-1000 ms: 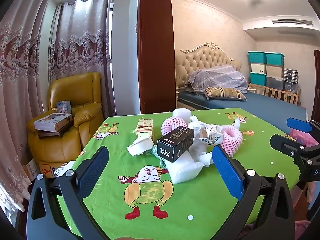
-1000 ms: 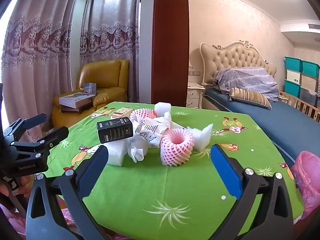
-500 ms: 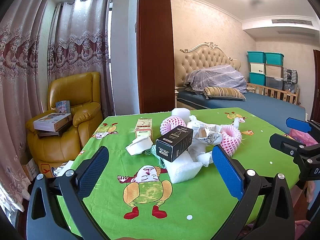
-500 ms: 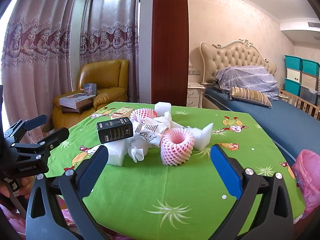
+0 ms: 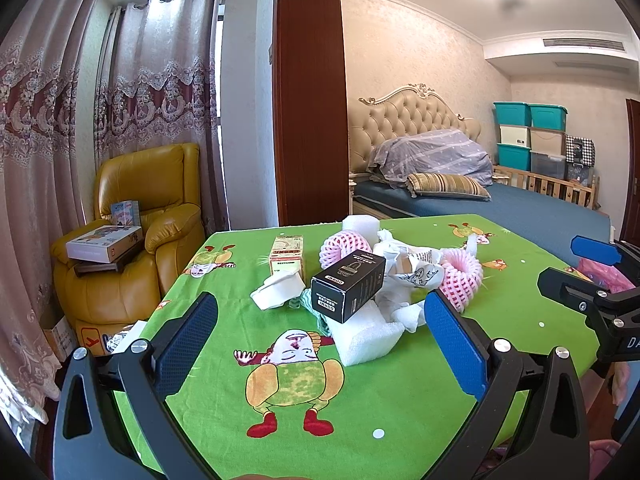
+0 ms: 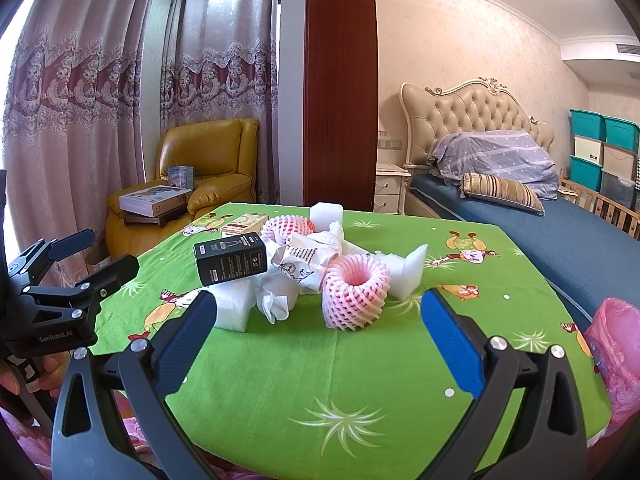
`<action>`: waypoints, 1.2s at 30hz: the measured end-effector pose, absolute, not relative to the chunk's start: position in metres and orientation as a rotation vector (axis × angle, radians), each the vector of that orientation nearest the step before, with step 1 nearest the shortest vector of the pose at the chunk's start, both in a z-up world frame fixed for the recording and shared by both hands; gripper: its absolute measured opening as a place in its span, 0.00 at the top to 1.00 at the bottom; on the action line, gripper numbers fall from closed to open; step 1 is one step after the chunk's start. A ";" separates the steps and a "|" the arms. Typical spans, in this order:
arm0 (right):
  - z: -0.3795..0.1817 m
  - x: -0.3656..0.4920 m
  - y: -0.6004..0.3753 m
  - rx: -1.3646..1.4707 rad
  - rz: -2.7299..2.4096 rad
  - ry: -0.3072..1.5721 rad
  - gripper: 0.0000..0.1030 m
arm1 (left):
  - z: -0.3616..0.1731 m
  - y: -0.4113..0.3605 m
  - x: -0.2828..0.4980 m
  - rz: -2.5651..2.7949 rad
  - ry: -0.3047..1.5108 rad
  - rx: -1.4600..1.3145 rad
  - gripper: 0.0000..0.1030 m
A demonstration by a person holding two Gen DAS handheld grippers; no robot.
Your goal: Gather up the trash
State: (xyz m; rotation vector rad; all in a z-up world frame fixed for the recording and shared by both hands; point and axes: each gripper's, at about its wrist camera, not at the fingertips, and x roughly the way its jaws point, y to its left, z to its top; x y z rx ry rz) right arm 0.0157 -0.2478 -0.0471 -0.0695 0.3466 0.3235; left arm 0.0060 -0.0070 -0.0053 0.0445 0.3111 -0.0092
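On the green tabletop (image 6: 360, 380), mid-far, sits the trash pile w/ black box (image 5: 348, 286) on top. Both left gripper (image 5: 320, 340) & right gripper (image 6: 316, 336) jaws apart, empty. Pink foam net (image 6: 354, 292) looks light, squashy; I'd pinch its rim.

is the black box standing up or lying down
Lying down, tilted. The black box rests on its long side, propped on a white foam block with one end raised, as the left wrist view also shows.

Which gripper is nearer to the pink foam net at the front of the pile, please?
Right. The pink foam net sits just ahead of the right gripper; the left gripper faces the black box instead.
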 end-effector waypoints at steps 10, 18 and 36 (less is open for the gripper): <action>-0.048 0.014 -0.247 -0.067 0.323 0.348 0.04 | -0.006 -0.006 0.000 -0.019 0.316 0.044 0.06; -0.049 0.017 -0.250 -0.062 0.319 0.354 0.04 | -0.005 -0.007 0.000 -0.022 0.322 0.043 0.06; -0.049 0.016 -0.250 -0.061 0.319 0.354 0.04 | -0.006 -0.007 0.000 -0.023 0.324 0.045 0.06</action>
